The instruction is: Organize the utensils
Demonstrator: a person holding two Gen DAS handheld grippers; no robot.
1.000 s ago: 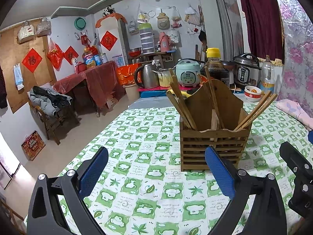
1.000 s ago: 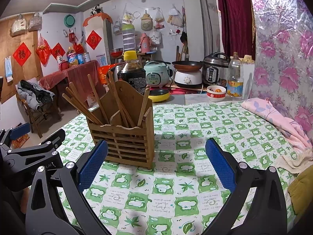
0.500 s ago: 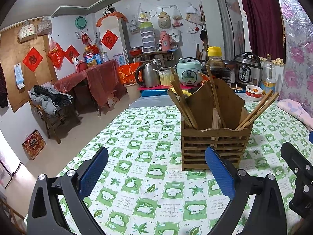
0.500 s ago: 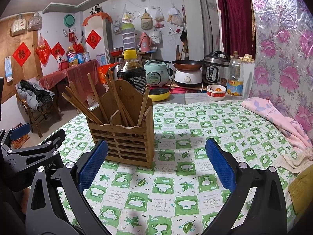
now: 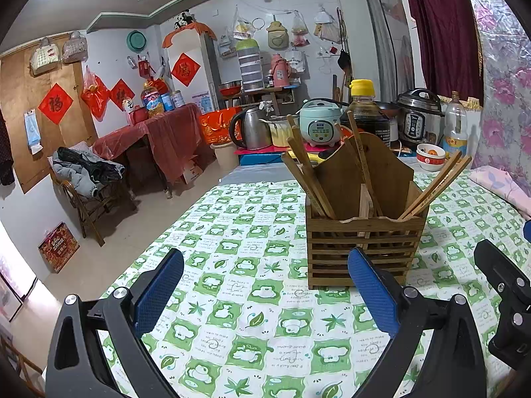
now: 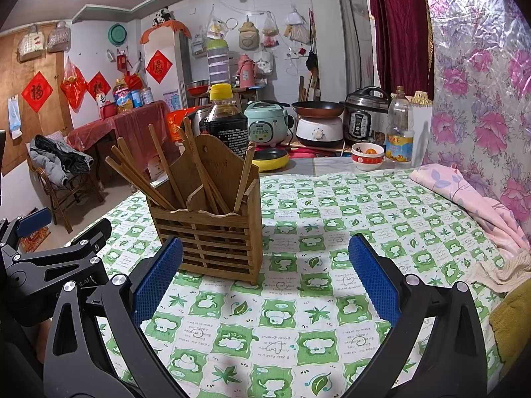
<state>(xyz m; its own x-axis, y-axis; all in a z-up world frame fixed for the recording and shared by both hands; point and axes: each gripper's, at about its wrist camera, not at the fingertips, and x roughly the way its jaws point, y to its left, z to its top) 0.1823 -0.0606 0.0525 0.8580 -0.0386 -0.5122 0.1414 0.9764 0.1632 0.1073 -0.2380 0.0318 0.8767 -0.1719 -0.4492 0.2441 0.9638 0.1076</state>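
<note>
Chopsticks (image 6: 156, 169) are being left splayed in the holder (image 6: 212, 232) at centre left; both left gripper (image 5: 265, 293) and right gripper (image 6: 265, 285) are being held with jaws apart, empty; regrouping seemingly awaits.

The left tool (image 5: 265, 293) is a matte black plastic frame with two wide, angled fingers, each faced on the inside with a deep blue pad (image 5: 158, 293) of fine mesh-like texture and fastened with round silver screws (image 5: 118, 292); long slots are cut through the outer arms. The right tool (image 6: 265, 280) is built the same way, with the same blue pads (image 6: 373, 280) and silver screws (image 6: 411, 279). In the right wrist view the side of the left tool shows faint pale lettering on its black body, too small to read, and a blue pad at its tip.
</note>
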